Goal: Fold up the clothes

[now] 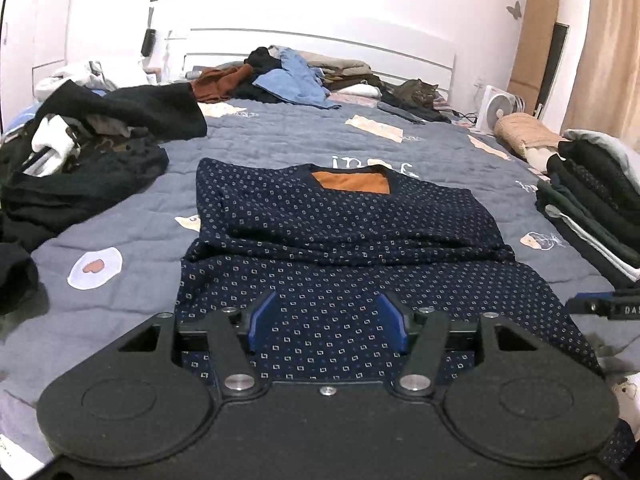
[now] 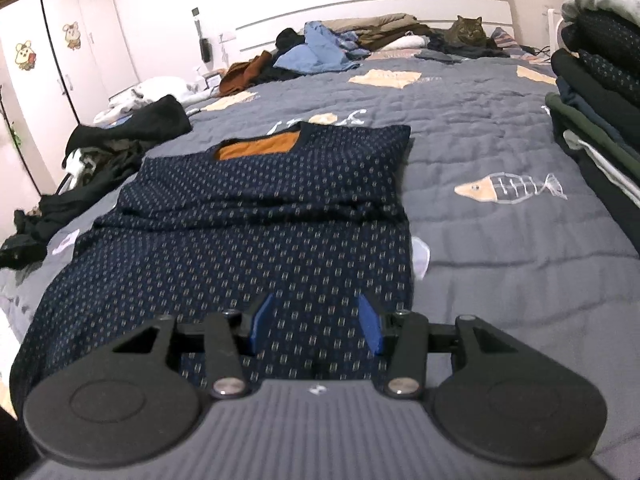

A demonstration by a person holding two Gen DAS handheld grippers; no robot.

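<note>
Your navy sweater (image 1: 344, 232) lies flat on the bed quilt (image 2: 500, 240), sleeves folded in.
L gripper (image 1: 328, 324) wide open over hem, gripping nothing; R gripper (image 2: 316, 324) same, near sweater's right edge.

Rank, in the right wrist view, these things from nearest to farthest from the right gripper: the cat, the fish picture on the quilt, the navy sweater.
1. navy sweater, directly under the right gripper
2. fish picture, ahead right
3. cat, far by the headboard
</note>
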